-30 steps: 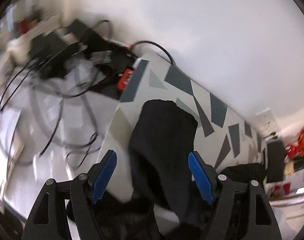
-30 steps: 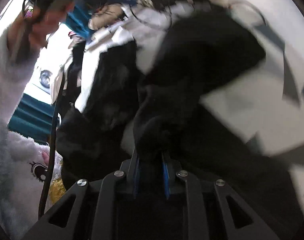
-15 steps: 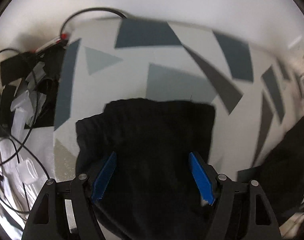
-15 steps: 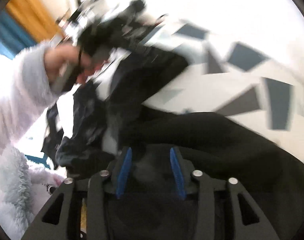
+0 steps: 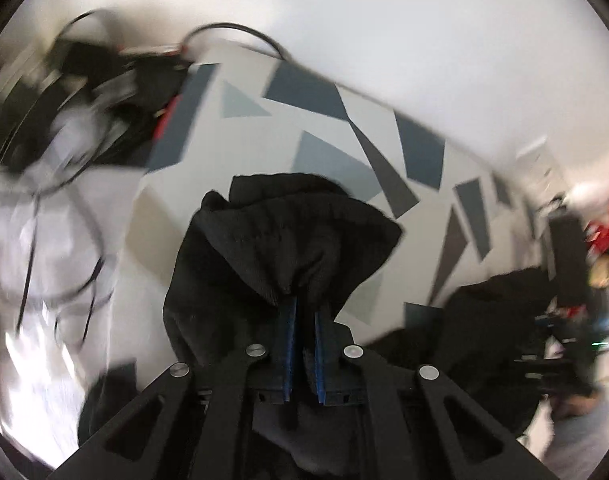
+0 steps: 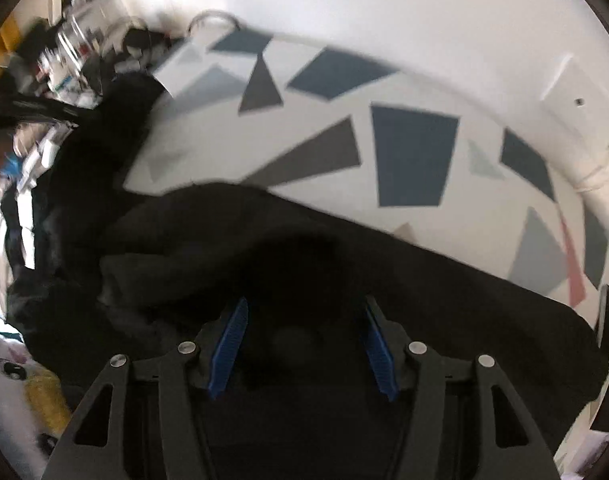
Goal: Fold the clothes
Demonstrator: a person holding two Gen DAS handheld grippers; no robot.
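Black cloth, a soft dark garment (image 5: 288, 240), is what both hands are busy with; it lies slumped over the patterned sheet (image 5: 336, 120) of grey and blue shapes, one bunch gathered up into a peak at the left tongs (image 5: 303, 316). Those tongs are pressed together on that peak, pinching a fold between the blue pads. It looks light, limp and a bit thick, so it should sag wherever it is not supported and hold no crease by itself. In the right wrist view the garment (image 6: 344, 264) spreads wide beneath the right tongs (image 6: 303, 348), whose jaws are opening, cloth below them but not pinched. A hem or corner, I'd judge, gives the surest hold.
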